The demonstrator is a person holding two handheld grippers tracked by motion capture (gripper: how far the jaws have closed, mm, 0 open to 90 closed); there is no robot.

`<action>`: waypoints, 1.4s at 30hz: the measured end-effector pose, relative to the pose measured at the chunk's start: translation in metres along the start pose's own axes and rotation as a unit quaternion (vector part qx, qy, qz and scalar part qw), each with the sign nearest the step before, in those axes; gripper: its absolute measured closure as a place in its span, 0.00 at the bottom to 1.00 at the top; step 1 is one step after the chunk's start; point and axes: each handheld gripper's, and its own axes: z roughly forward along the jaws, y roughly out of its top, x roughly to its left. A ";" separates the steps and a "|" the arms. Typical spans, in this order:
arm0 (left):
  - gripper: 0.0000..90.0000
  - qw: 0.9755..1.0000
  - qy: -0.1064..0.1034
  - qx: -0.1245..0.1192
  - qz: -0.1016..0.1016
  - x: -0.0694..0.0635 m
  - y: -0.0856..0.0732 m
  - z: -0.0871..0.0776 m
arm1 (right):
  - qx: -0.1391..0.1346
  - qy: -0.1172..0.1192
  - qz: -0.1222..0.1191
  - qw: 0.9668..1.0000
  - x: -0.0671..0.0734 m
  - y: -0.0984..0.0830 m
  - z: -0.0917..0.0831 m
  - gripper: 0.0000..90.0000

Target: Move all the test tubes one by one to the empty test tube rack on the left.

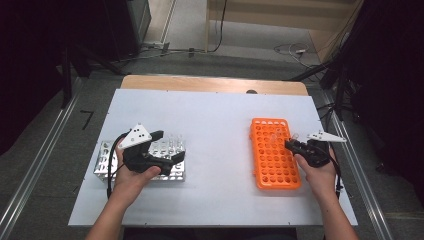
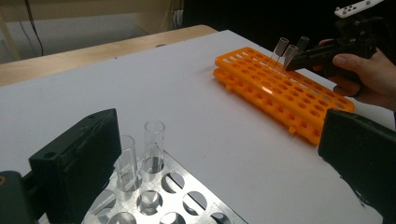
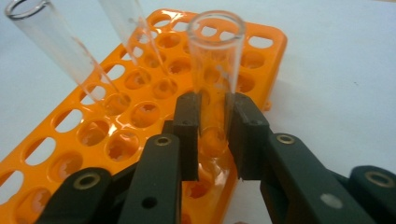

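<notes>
At the right of the high view, the right hand-held gripper (image 1: 290, 145) reaches over the right edge of an orange rack (image 1: 275, 152) lying on the white worktop (image 1: 215, 125). The right gripper view shows its two black jaws clamped on a clear glass tube (image 3: 215, 70) that stands upright in a hole near the rack's far corner, the pads pressing the tube's sides below its open rim. Two more clear tubes (image 3: 60, 51) lean in holes at the upper left of that frame, apart from the gripped one.

At the lower left of the high view, the left hand-held gripper (image 1: 167, 147) hovers over a metal rack (image 1: 102, 162), its jaws spread wide with nothing between the pads. In the left gripper view, two short glass tubes (image 2: 154, 144) stand upright in the metal rack's holes at lower left, just beside the left jaw, while the orange rack and the other hand (image 2: 369, 77) sit in the upper right.
</notes>
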 end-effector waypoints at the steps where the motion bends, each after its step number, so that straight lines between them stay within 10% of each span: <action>1: 0.00 1.000 0.000 0.000 0.001 0.000 0.000 0.000 | -0.002 0.003 0.002 1.000 -0.001 0.000 0.000 0.81; 25: 0.00 1.000 -0.003 0.003 0.005 -0.001 0.001 0.000 | -0.056 0.008 0.004 0.998 0.003 0.020 -0.030 0.81; 42: 0.00 1.000 -0.006 0.003 0.009 -0.004 0.002 0.000 | -0.085 0.050 -0.035 0.995 0.041 0.047 -0.055 0.81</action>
